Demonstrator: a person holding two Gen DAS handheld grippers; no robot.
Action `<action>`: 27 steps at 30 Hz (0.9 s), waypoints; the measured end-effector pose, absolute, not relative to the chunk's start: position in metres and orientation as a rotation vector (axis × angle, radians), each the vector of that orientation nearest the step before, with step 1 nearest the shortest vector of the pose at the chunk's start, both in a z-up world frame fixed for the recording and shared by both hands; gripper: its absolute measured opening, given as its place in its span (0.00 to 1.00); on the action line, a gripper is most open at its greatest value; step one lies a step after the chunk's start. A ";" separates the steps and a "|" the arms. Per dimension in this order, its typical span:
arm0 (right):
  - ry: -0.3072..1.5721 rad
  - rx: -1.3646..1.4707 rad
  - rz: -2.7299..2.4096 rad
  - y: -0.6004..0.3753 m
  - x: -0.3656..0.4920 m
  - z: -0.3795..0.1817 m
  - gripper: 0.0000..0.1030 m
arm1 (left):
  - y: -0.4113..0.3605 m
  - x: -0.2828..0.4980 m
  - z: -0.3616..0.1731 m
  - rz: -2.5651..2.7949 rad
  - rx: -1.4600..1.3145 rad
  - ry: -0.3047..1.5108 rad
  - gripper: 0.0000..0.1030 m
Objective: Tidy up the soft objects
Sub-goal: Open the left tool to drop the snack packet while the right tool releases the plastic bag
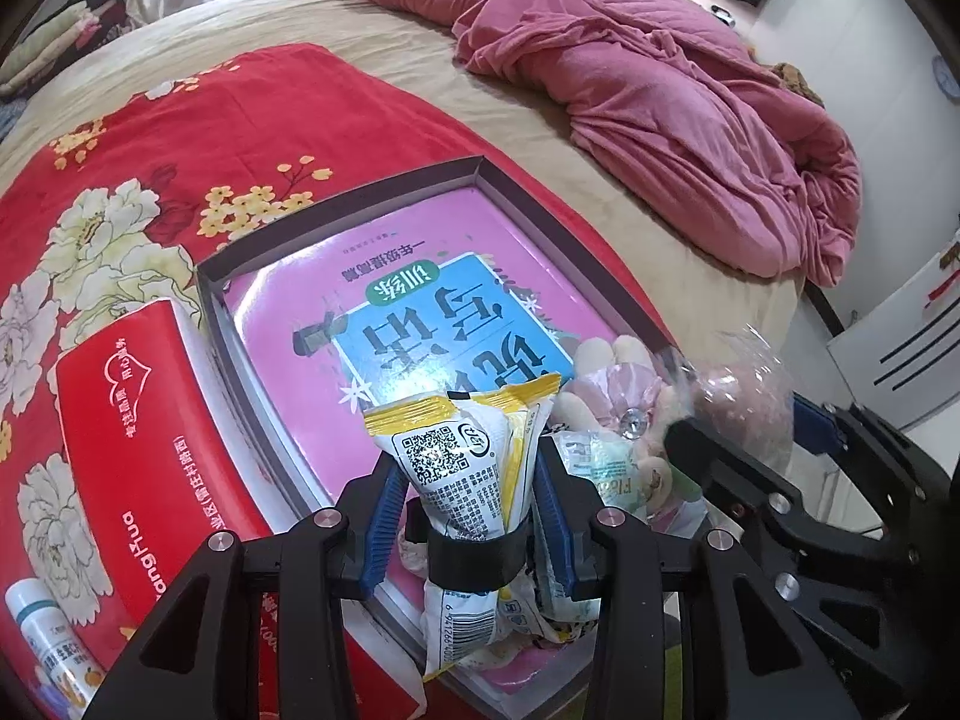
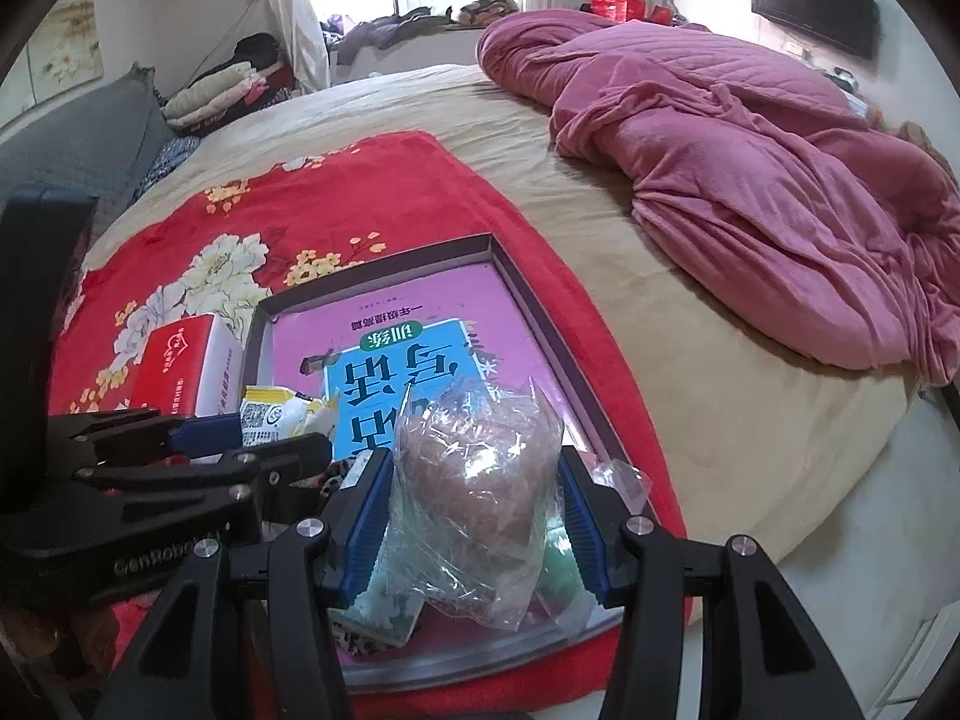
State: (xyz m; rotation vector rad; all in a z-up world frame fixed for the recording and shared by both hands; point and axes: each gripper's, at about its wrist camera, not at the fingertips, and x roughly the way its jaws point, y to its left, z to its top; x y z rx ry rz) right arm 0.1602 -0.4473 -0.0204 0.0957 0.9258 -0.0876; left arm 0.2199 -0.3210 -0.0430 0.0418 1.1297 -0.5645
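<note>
Upright, its long axis pointing away, the white-and-yellow snack packet [image 1: 462, 468] with a QR code and barcode is pinched by the left gripper [image 1: 465, 480] above the near end of the shallow grey box [image 1: 336, 198]. Beside it, the right gripper [image 2: 474, 516] pinches a clear bag [image 2: 474, 480] of brownish contents. Inside the box lies a pink-and-blue Chinese workbook [image 1: 384, 312]; a red "angHua" carton [image 1: 138, 420] touches its left wall.
</note>
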 end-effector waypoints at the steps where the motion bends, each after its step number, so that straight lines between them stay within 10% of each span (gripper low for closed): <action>1: 0.928 0.093 -0.086 -0.448 0.162 -0.022 0.52 | -0.321 0.221 -0.044 -0.564 0.039 1.132 0.42; 27: 0.971 -0.047 -0.047 -0.438 0.177 -0.057 0.57 | -0.325 0.231 -0.053 -0.561 0.057 1.151 0.42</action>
